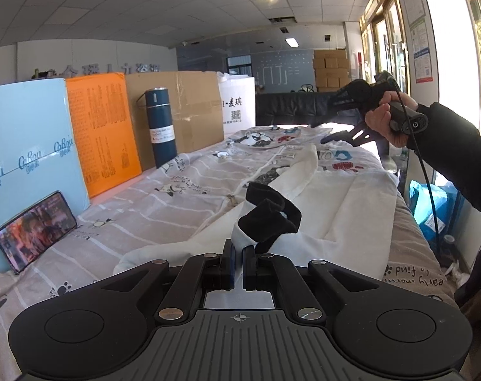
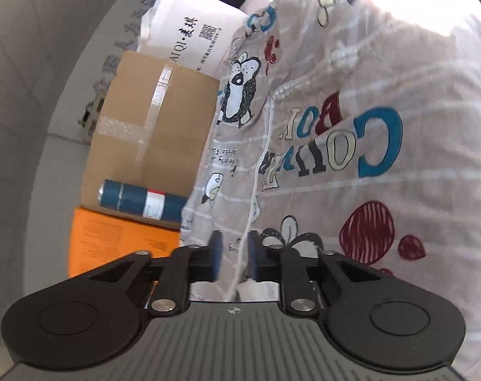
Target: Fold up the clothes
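A white garment (image 1: 342, 203) lies spread on a printed sheet (image 1: 164, 190), its black-trimmed end pinched between the nearly closed fingers of the left gripper (image 1: 238, 263). The right gripper (image 1: 330, 120), held in a hand (image 1: 388, 120), hangs above the sheet's far end with fingers parted and empty. Along the wall stand four boxes, contents unseen: blue (image 1: 27, 146), orange (image 1: 102, 133), cardboard (image 1: 189, 108), white (image 1: 238, 104). One flask (image 1: 160, 123) and one phone (image 1: 34, 230) stand before them.
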`<state>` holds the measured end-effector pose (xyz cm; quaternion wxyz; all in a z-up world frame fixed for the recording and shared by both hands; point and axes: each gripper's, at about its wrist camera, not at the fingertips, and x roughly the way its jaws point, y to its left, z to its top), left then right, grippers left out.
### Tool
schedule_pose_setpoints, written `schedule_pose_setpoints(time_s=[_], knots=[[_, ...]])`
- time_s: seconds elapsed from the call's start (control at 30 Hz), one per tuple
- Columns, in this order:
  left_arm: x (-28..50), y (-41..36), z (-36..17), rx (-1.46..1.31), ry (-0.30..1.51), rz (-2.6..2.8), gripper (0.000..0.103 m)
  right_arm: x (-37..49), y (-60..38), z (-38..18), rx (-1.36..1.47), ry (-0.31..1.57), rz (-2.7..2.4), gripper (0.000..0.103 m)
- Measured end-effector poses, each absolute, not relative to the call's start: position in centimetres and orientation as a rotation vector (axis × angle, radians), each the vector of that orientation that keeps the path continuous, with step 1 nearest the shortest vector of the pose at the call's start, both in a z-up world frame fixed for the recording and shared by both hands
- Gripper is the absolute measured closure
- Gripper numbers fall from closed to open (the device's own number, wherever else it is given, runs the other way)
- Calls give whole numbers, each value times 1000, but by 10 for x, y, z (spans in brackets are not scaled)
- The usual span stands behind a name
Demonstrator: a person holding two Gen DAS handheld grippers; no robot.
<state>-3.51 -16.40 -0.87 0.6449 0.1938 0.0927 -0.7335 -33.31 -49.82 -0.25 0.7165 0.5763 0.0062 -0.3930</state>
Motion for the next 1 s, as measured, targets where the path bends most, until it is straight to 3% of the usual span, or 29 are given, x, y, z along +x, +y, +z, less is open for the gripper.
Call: schedule_pose_setpoints(time_s=[0.03,0.2,0.43,0.53,0.67,1.0], knots=[[-36,-164,-10,455,215,-1673,100,-326,-496,5,1190,69,-864,27],[-41,-161,-18,521,238,-1691,100,-262,-482,30,681,398,-879,29],[-40,-160,-24,553,268,-1705,100,-203,-492,4,496,756,-723,66],[-40,-160,-26,557,276,-1709,100,-204,-495,-4,518,792,-742,90],[-40,-161,-28,568,283,-1709,100,-221,-503,-6,629,725,-785,100],[-42,-162,-30,591,296,-1706,100,-325,-540,-41,1472,118,-841,101]])
